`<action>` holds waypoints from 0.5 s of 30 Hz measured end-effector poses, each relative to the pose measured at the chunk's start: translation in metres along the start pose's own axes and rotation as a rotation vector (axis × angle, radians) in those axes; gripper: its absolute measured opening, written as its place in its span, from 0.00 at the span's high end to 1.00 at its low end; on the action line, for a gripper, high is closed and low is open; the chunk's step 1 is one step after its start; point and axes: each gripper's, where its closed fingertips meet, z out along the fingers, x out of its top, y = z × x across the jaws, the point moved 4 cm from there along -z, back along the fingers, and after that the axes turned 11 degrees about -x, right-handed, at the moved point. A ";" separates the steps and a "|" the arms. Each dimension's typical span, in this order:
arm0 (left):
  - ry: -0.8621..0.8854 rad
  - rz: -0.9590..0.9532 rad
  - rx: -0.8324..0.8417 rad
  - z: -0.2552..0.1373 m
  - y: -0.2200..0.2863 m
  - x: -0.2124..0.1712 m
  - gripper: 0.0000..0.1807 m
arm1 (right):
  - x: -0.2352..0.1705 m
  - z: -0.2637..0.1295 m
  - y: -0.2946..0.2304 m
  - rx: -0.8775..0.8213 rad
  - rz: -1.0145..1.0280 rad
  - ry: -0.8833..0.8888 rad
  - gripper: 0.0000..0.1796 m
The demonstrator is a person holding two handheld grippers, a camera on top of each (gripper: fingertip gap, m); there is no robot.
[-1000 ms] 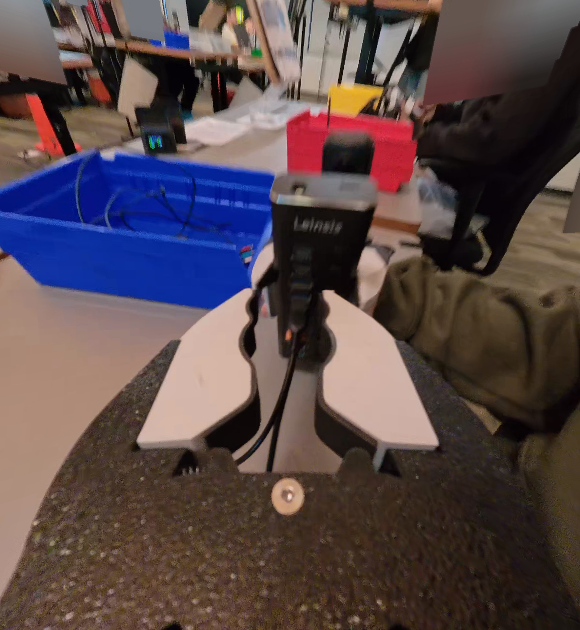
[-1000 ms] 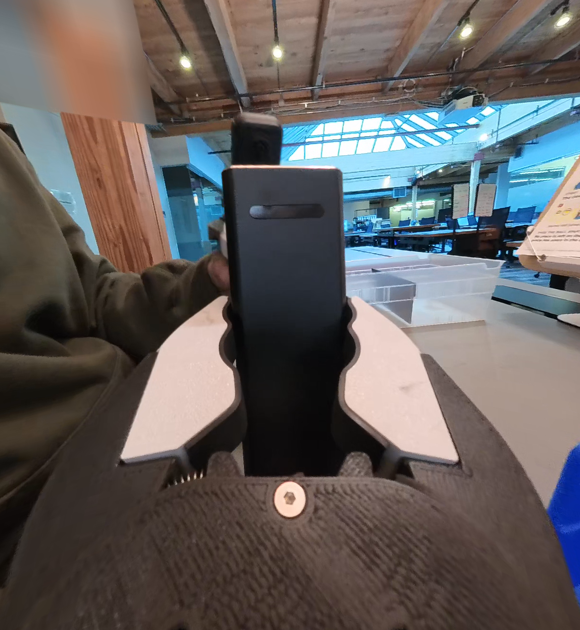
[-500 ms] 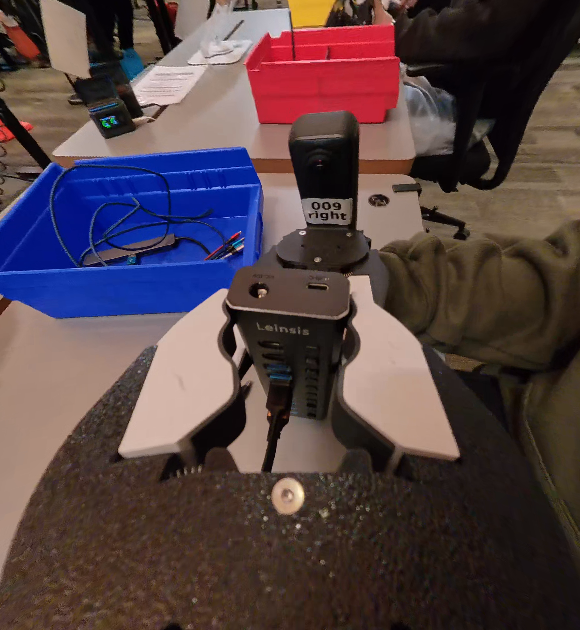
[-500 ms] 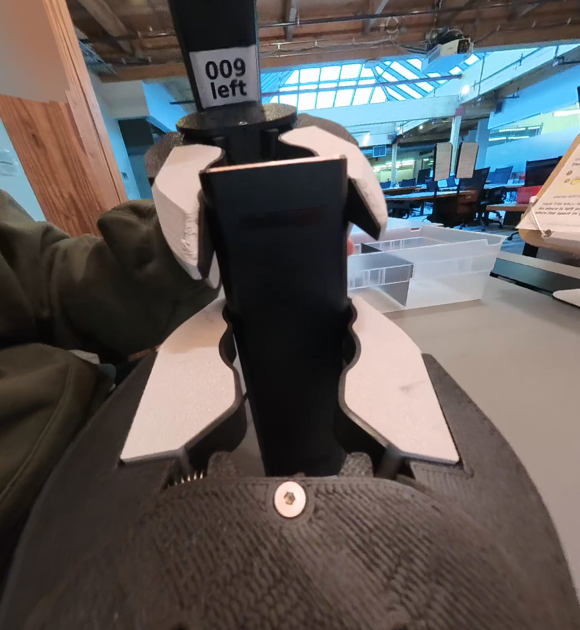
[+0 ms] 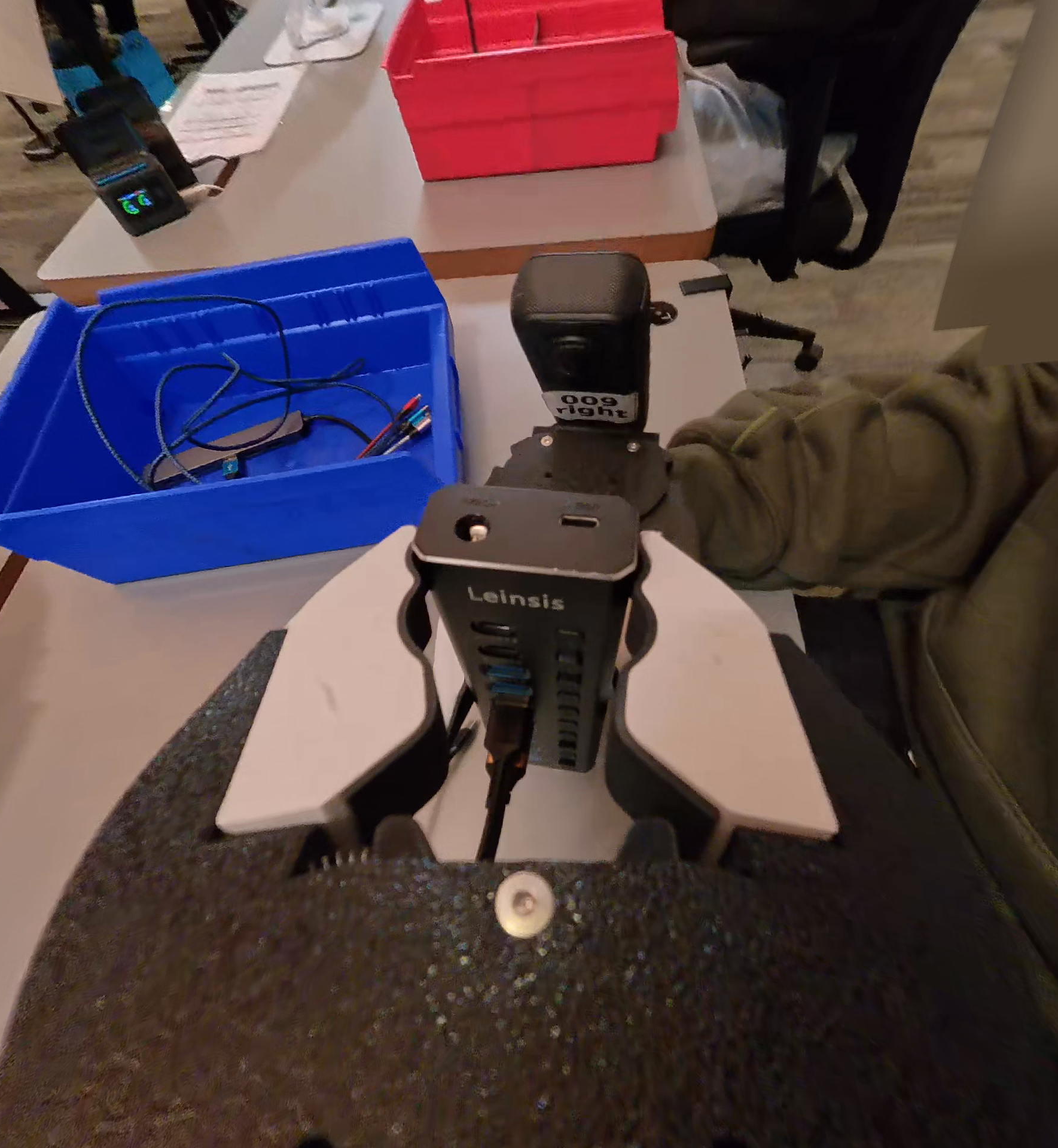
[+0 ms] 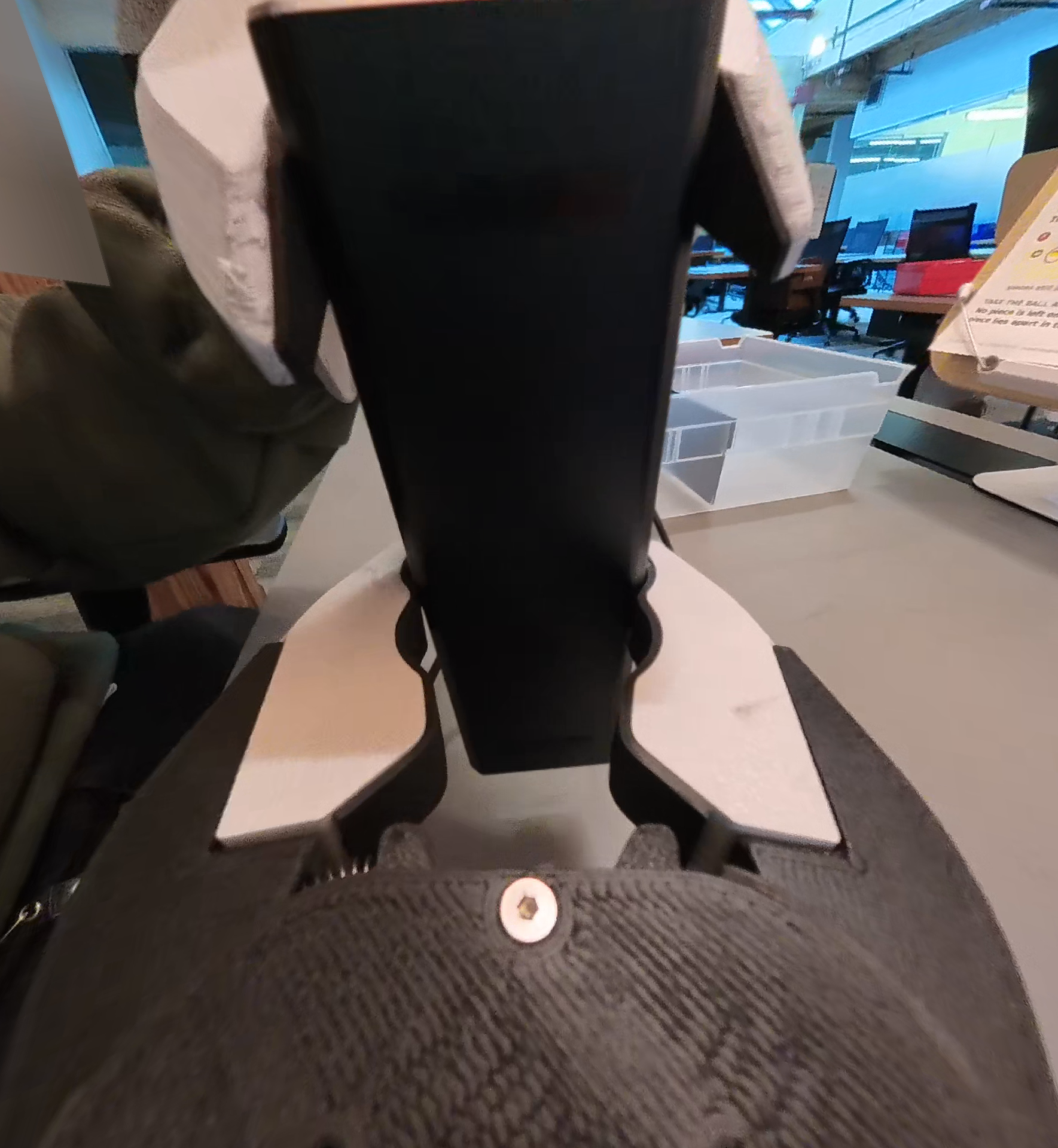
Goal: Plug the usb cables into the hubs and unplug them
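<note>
A black USB hub (image 5: 526, 596) stands upright between both grippers, above the grey table (image 5: 110, 683). My left gripper (image 5: 526, 546) is shut on its sides, with the port face toward the left camera. A black cable plug (image 5: 504, 739) sits in a port in the left column, and its cable hangs down between my fingers. My right gripper (image 6: 529, 559) is shut on the same hub (image 6: 514, 373) from the plain back side. The left gripper's white fingers (image 6: 203, 186) flank the hub's top in the right wrist view. The right gripper's body (image 5: 576, 460) shows behind the hub.
A blue bin (image 5: 203, 534) on the left holds loose cables and a slim hub (image 5: 228, 447). A red bin (image 5: 538, 112) and a small black device with a lit display (image 5: 135, 199) stand on the far table. A clear bin (image 6: 781, 422) and a sign stand (image 6: 1042, 279) are beyond. An olive sleeve (image 5: 855, 472) is on the right. The left gripper's tips are roughly 9 cm from the right gripper's.
The left gripper has moved up along the hub and now clamps its body. The left view has tilted down toward the table. The hub sits less deep in the right gripper.
</note>
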 end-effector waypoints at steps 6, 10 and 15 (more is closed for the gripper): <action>-0.028 0.047 -0.052 -0.005 0.004 -0.002 0.66 | 0.004 0.005 -0.004 0.000 -0.007 0.008 0.64; -0.015 0.080 -0.072 -0.007 0.007 -0.006 0.67 | 0.001 0.009 -0.005 -0.027 -0.036 0.023 0.64; 0.033 0.005 0.059 -0.007 0.001 -0.008 0.62 | 0.003 0.006 0.003 -0.044 0.009 0.078 0.65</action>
